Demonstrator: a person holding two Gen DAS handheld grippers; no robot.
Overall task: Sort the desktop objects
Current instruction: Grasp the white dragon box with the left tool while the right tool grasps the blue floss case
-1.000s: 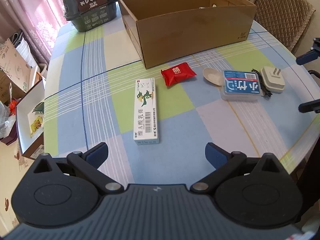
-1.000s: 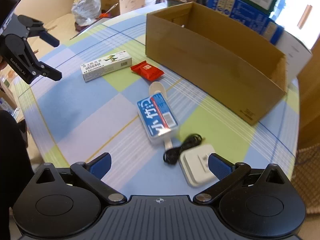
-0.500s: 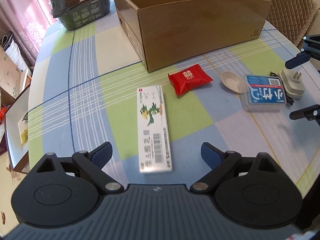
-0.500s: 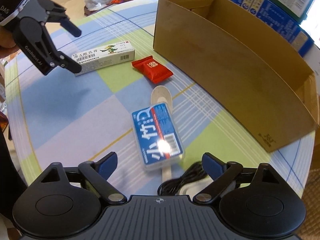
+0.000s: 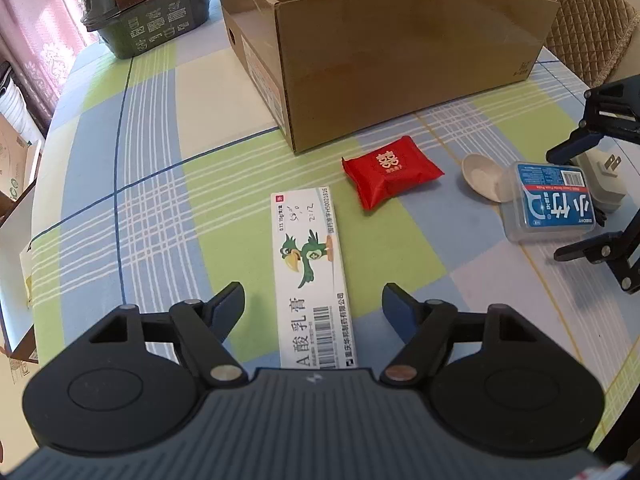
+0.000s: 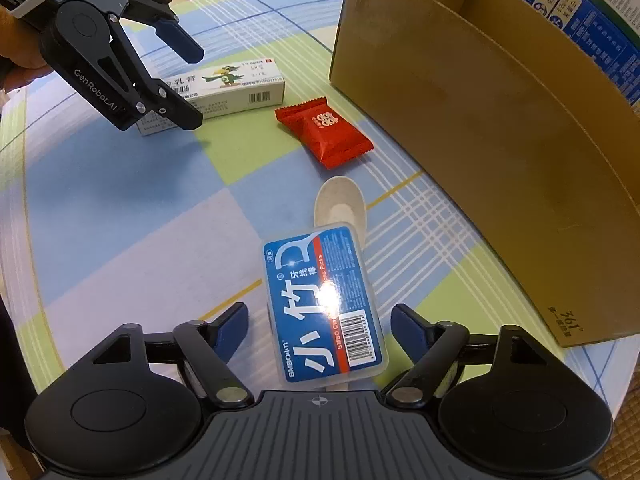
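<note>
A white ointment box with a green bird lies lengthwise between the fingers of my left gripper. Its jaws are closing, with a gap still on both sides. My right gripper straddles a clear floss-pick case with a blue label. Those jaws are closing too, and the pads stand off the case. The case rests on the handle of a white spoon. A red snack packet lies in front of the open cardboard box. A white plug charger sits behind the case.
A dark green food container stands at the table's far left corner. A quilted chair stands behind the cardboard box. Blue cartons sit beyond the box's far wall. The checked tablecloth's rounded edge runs close on the right.
Both grippers have come down and forward, the left over the ointment box and the right over the floss-pick case. Both pairs of jaws have narrowed.
</note>
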